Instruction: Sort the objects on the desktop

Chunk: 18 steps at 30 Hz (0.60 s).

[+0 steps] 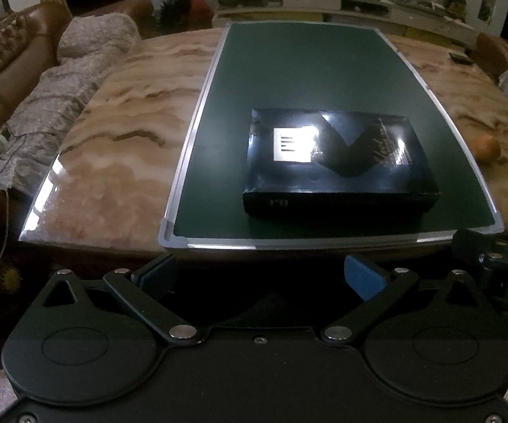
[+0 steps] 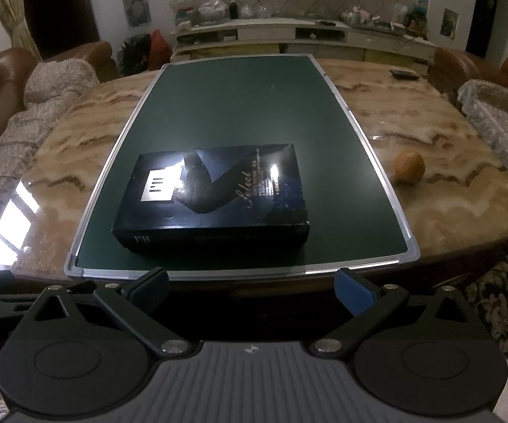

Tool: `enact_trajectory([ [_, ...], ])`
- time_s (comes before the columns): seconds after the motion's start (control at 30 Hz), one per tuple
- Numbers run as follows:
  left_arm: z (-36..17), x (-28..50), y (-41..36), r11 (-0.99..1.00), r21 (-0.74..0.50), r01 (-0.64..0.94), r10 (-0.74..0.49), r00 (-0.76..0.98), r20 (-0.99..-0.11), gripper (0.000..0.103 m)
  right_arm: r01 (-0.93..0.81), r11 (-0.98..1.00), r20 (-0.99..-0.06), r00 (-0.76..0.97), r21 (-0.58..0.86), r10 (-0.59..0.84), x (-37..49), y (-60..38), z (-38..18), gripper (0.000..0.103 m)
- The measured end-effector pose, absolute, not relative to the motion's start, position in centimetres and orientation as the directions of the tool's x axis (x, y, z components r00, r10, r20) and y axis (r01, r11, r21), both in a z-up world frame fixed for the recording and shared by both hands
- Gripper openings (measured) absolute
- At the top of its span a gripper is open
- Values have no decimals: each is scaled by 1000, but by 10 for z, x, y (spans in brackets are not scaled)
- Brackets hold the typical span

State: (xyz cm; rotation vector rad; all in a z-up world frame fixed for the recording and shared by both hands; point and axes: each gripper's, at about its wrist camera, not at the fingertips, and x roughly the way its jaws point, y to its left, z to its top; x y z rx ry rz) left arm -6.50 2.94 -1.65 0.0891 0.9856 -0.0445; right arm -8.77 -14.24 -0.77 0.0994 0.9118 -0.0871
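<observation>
A glossy black box (image 1: pixel 338 162) lies flat on the near end of a dark green board (image 1: pixel 289 70) with a silver frame; it also shows in the right wrist view (image 2: pixel 215 201) on the same board (image 2: pixel 240 105). An orange (image 2: pixel 409 167) sits on the marble table to the right of the board, and at the right edge of the left wrist view (image 1: pixel 487 147). My left gripper (image 1: pixel 261 276) is open and empty, short of the table's near edge. My right gripper (image 2: pixel 252 287) is open and empty, also short of the near edge.
The marble table (image 2: pixel 430 211) bears the board. A dark remote (image 2: pixel 403 74) lies at its far right. Brown sofas with lace covers (image 1: pixel 42 105) flank the table. A patterned rug (image 2: pixel 497 303) lies on the floor at right. The other gripper's body (image 1: pixel 500 268) shows at lower right.
</observation>
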Motion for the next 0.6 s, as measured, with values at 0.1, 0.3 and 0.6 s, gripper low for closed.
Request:
enact_trajectory([
  [0.1, -17, -65, 29, 995, 64, 80, 9, 556, -831, 103, 116, 992, -793, 608, 44, -36, -87, -141, -8, 103],
  [0.3, -16, -65, 28, 994, 74, 84, 14, 564, -825, 103, 118, 992, -795, 605, 49, -33, -86, -142, -9, 103],
  [0.6, -17, -63, 30, 994, 71, 83, 12, 561, -828, 103, 116, 992, -798, 602, 50, -30, -85, -141, -10, 103],
])
